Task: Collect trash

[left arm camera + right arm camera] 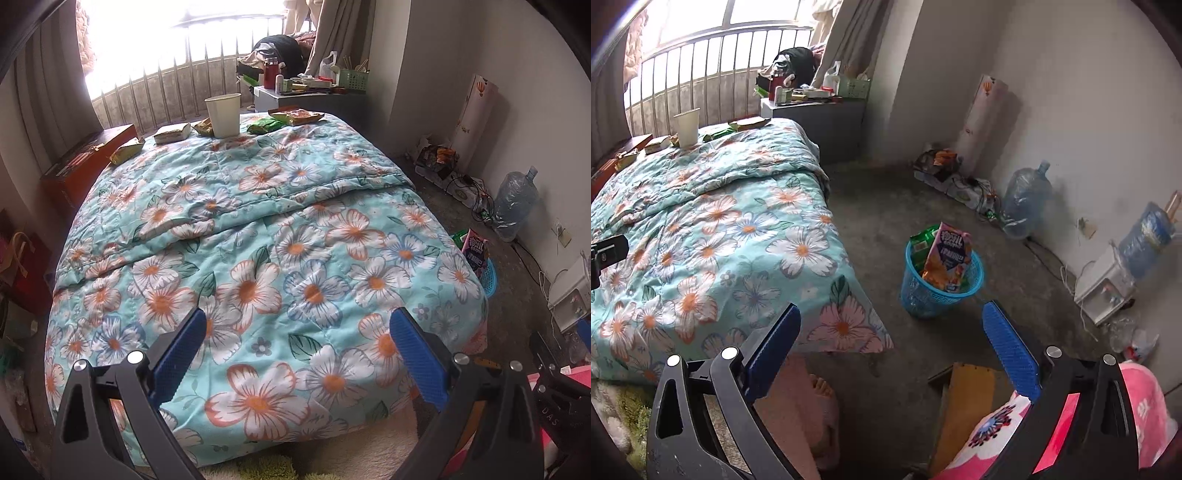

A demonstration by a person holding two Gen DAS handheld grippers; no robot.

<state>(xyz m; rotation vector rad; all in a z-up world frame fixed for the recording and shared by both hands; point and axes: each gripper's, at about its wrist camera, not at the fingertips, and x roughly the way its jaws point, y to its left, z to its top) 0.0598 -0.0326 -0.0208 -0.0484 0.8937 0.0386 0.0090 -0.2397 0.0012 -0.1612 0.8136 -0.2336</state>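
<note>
blue basket [940, 291] beside floral quilt [713, 229]

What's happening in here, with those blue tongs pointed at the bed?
A person is tidying trash with a pair of tongs in each hand. Both the left tongs and the right tongs are open and empty. Snack wrappers and a paper cup sit at the far end of the floral quilt. The blue basket on the floor beside the bed already holds some packets.
</note>
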